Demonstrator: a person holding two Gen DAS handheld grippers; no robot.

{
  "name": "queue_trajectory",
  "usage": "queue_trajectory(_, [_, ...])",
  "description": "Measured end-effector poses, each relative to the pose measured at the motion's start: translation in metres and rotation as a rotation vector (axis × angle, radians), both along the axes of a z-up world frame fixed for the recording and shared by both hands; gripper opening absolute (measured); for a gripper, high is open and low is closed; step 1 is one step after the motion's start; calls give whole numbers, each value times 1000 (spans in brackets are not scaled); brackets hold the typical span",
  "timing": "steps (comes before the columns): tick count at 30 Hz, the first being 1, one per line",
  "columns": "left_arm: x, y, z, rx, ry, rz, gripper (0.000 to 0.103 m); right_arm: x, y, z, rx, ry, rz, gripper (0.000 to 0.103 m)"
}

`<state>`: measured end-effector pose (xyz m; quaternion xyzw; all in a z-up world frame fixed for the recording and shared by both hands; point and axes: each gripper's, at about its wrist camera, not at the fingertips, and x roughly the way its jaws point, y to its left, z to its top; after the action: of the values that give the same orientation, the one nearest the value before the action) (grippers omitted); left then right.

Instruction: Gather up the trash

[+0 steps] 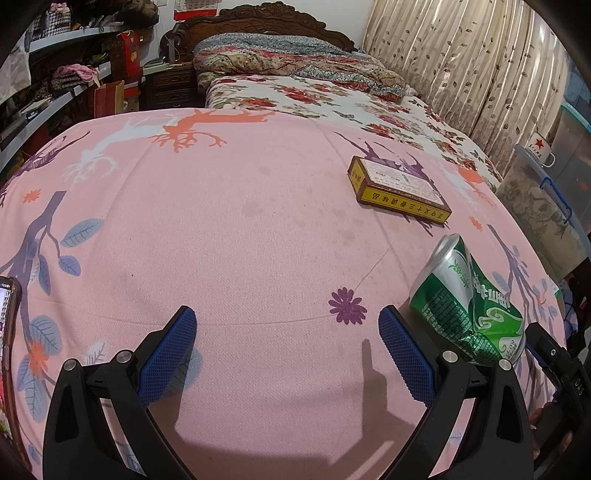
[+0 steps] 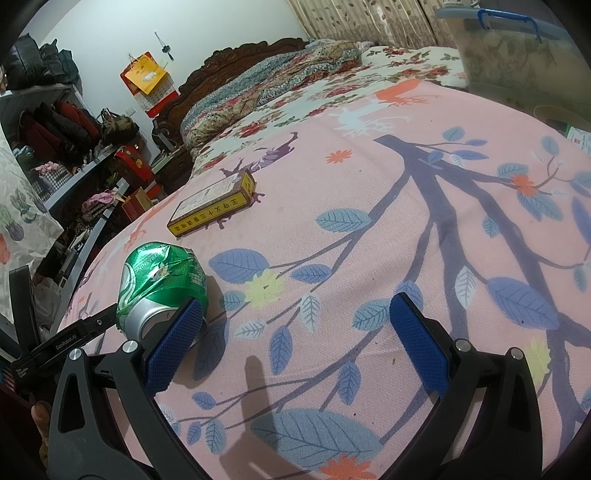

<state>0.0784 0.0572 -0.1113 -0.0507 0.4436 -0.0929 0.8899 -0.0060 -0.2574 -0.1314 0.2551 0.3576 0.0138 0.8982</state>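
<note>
A crushed green can (image 1: 469, 299) lies on its side on the pink bedspread (image 1: 240, 221) of the bed, near the edge where the two grippers hover. In the left wrist view the left gripper (image 1: 288, 354) holds its blue-padded fingers (image 1: 168, 354) spread wide over bare pink cloth, gripping nothing; the can sits just beyond and to the right of the right-hand finger, close to it but outside the gap. In the right wrist view the right gripper (image 2: 295, 343) also has its fingers (image 2: 417, 339) spread apart with only the leaf-printed cloth between them; the can (image 2: 159, 284) lies at the left, its silver end partly hidden behind the left-hand finger, so whether it touches that finger cannot be told. Farther up the bedspread, well apart from the can, lies a flat yellow and brown box (image 1: 399, 190) with printed characters on its side, seen also from the right wrist (image 2: 212, 208). Beyond it the bed carries a floral sheet (image 1: 332, 99) and a bundled quilt (image 1: 280, 59) against a carved wooden headboard (image 1: 273, 16). Patterned curtains (image 1: 461, 55) hang on one side, cluttered shelves (image 1: 62, 74) stand on the other. A phone (image 1: 7, 325) shows at the far left edge of the left wrist view.
</note>
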Motion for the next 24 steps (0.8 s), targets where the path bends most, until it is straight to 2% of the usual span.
queue_trajectory(24, [-2,-1,1,-4,0,-1,94,0,1,0,0,-1,0,100])
